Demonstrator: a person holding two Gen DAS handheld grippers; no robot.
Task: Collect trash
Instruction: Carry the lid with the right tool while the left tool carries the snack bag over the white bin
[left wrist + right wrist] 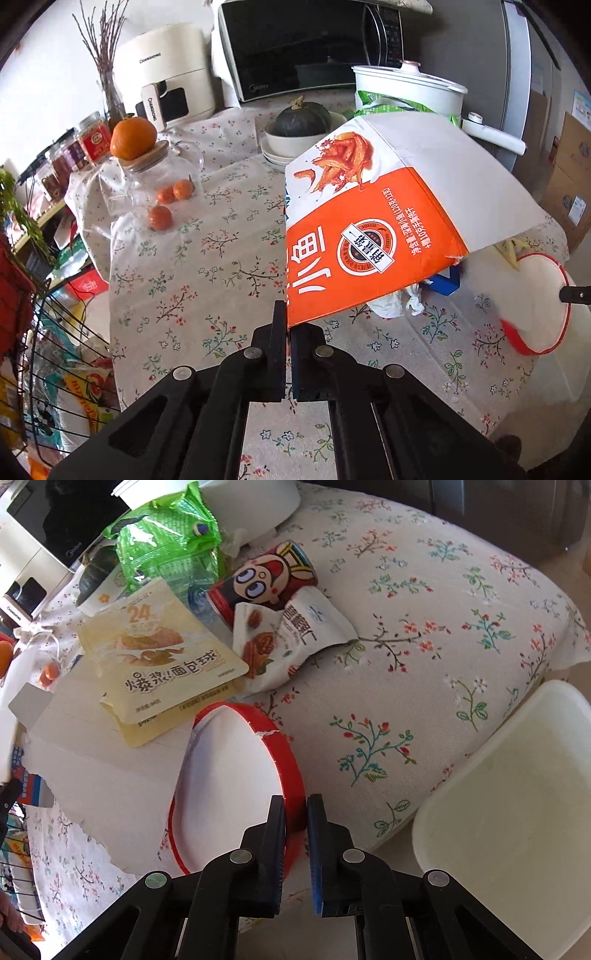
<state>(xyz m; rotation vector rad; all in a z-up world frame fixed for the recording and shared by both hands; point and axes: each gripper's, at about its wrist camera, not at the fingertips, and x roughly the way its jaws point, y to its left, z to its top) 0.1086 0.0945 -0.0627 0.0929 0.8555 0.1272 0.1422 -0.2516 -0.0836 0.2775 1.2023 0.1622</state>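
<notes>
Two claws are busy: left claw (288, 332) pinches the orange box (369, 229), right claw (295, 812) pinches the red-rimmed bag (229, 775). Thin grips might slip.

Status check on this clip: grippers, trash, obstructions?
Left gripper shut on orange snack box, lifted over table. Right gripper clamped on red-rimmed trash bag rim. Wrappers and can uncollected. Nothing blocking.
</notes>
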